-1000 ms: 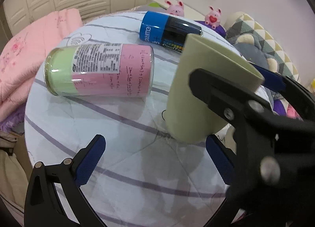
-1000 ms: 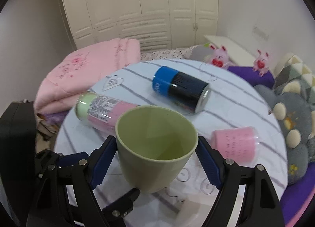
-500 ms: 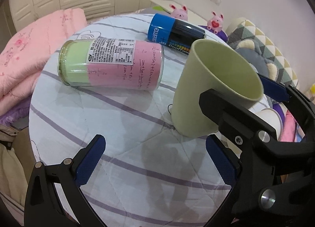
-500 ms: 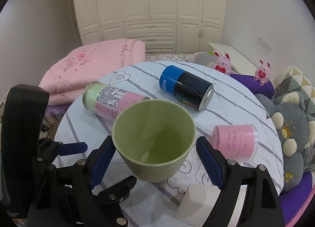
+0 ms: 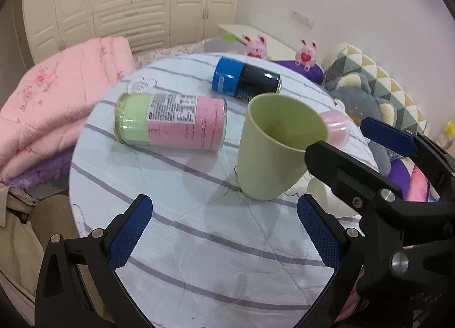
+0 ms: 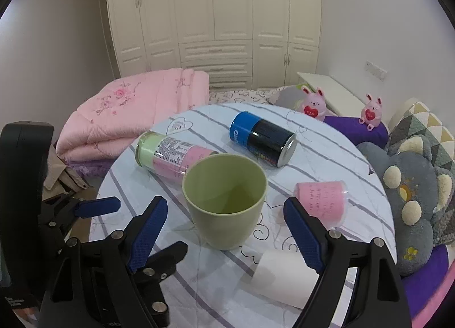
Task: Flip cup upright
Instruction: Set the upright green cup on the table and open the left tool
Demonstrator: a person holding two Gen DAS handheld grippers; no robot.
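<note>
A light green cup stands upright, mouth up, on the round striped table. It also shows in the left wrist view. My right gripper is open, its blue pads on either side of the cup and a little nearer the camera, not touching it. My left gripper is open and empty, in front of and left of the cup. The right gripper's black frame crosses the right side of the left wrist view.
A pink and green can, a blue and black can, a small pink cup and a white cup lie on their sides around the green cup. A pink quilt and plush toys surround the table.
The cup went from tilted in the right gripper's grasp to standing on the table. The right gripper opened and drew back. The left gripper pulled back and rose.
</note>
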